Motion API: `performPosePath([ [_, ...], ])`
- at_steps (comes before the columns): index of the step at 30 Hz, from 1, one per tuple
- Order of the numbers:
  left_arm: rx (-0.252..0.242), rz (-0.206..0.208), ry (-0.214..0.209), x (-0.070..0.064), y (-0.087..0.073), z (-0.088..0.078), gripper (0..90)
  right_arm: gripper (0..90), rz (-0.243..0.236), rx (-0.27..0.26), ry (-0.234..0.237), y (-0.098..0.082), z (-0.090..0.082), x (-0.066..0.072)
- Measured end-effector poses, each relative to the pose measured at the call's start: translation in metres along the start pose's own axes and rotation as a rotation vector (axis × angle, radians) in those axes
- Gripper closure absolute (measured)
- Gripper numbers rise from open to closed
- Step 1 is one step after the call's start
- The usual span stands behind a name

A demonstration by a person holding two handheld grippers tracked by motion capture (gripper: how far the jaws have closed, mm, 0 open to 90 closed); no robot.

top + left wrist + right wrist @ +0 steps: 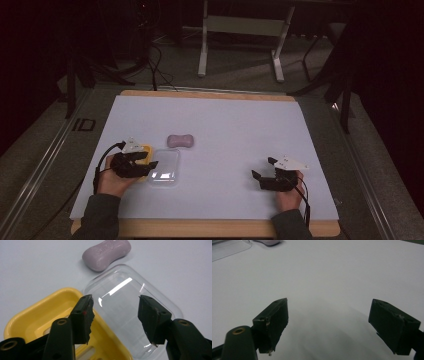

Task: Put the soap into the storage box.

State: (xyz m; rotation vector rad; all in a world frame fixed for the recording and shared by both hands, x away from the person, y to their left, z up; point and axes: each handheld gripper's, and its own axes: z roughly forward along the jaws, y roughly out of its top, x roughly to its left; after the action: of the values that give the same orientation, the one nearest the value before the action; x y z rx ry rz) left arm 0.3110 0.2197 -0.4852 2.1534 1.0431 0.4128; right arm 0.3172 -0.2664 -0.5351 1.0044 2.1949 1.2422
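The clear lid lies flat on the white desk at lower left of the high view, its long axis running up and down the frame, its left edge just beside the yellow soap dish. The left gripper reaches over both; in the left gripper view its 2 fingers straddle the lid's long sides with a gap between them, 1 at the dish's rim, and I cannot tell whether they press on the lid. The pink soap bar lies above the lid, long axis across the frame, apart from it. The right gripper rests at lower right, fingers spread wide and empty, with bare desk around it and toward the far edge.
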Motion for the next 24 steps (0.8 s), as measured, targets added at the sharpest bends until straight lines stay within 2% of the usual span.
performPosePath([
  [5,0.027,0.045,0.010,0.000,0.009,0.002,48.1,15.7,-0.002,0.003,-0.003,0.000,0.000,0.001],
  [18,0.024,0.074,0.001,-0.003,0.018,0.006,47.1,15.7,-0.010,0.002,-0.002,0.000,0.000,0.001],
  [24,0.043,0.114,-0.007,-0.004,0.026,0.011,47.2,15.7,-0.015,0.001,0.000,0.000,0.000,0.001],
])
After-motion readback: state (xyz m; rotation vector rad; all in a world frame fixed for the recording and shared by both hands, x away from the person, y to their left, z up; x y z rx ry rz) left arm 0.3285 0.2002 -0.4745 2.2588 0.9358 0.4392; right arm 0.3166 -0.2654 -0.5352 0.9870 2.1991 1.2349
